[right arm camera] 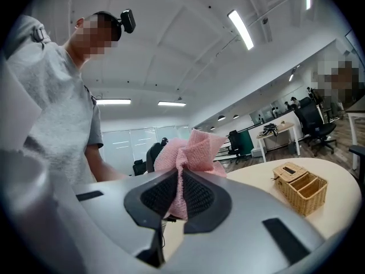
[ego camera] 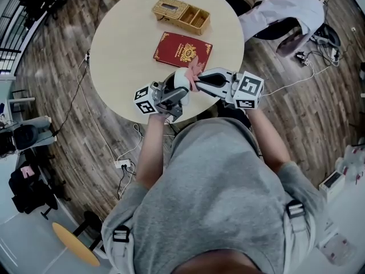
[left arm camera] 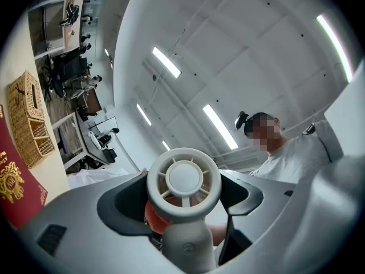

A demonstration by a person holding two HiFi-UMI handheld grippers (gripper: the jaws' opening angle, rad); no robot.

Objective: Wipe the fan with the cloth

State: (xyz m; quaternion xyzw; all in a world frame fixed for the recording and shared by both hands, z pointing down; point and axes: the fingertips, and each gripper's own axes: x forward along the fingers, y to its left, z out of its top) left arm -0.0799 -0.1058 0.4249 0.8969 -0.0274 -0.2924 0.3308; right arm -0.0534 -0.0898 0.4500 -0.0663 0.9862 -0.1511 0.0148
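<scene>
A small white hand fan (left arm camera: 183, 178) stands upright between the jaws of my left gripper (left arm camera: 183, 213), which is shut on its handle; its round grille faces the camera. Something orange-red shows behind the fan's head, and I cannot tell what it is. My right gripper (right arm camera: 181, 196) is shut on a bunched pink cloth (right arm camera: 191, 153) that sticks out past its tips. In the head view both grippers hang over the near edge of the round table (ego camera: 125, 50). There the left gripper (ego camera: 171, 94) holds the fan (ego camera: 173, 84), and the right gripper (ego camera: 197, 81) brings the cloth (ego camera: 193, 67) right beside it.
On the table lie a red booklet (ego camera: 182, 49) and, farther off, a wicker basket (ego camera: 181, 15). A power strip (ego camera: 122, 164) and cables lie on the wooden floor to the left. A chair with a white garment (ego camera: 285, 16) stands at the back right.
</scene>
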